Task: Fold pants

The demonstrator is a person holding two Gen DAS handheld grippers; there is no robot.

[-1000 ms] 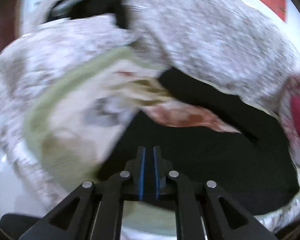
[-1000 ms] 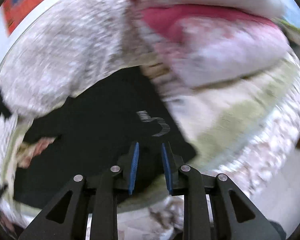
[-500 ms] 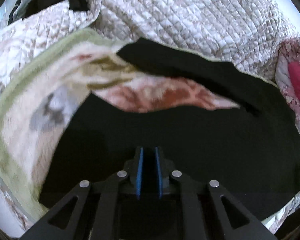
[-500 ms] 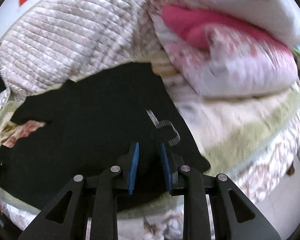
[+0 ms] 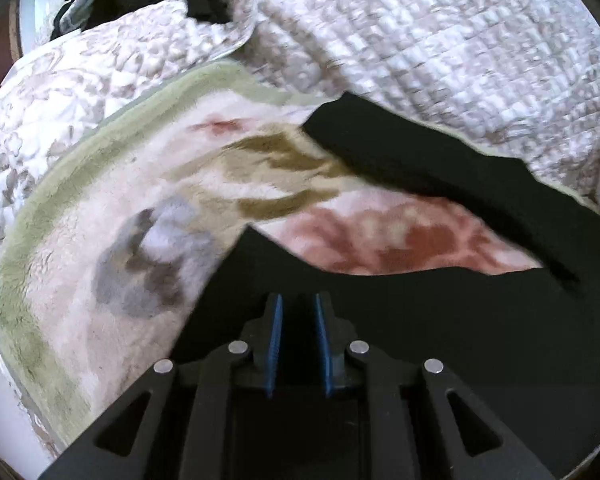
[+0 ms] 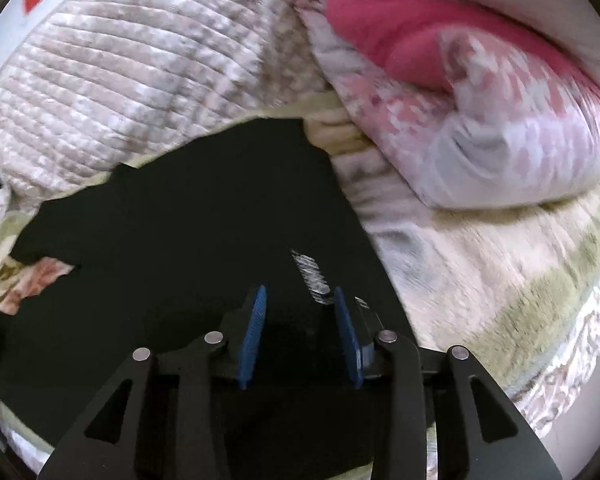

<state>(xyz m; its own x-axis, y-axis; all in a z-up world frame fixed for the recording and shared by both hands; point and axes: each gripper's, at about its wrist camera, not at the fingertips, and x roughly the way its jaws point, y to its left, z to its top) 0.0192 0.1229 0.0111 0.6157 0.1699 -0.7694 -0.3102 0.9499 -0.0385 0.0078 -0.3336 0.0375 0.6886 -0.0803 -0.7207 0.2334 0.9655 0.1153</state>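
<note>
Here, black pants (image 5: 440, 320) lie spread across a plush floral blanket (image 5: 100, 216) on a bed, with a quilted bedspread (image 5: 420, 40) bunched behind. The left gripper (image 5: 297, 312) hovers over the fabric, slightly parted, holding nothing visible. The right gripper (image 6: 300, 304) has just been widening, its blue pads (image 6: 254, 332) apart above the pants near a white printed logo (image 6: 312, 276).
</note>
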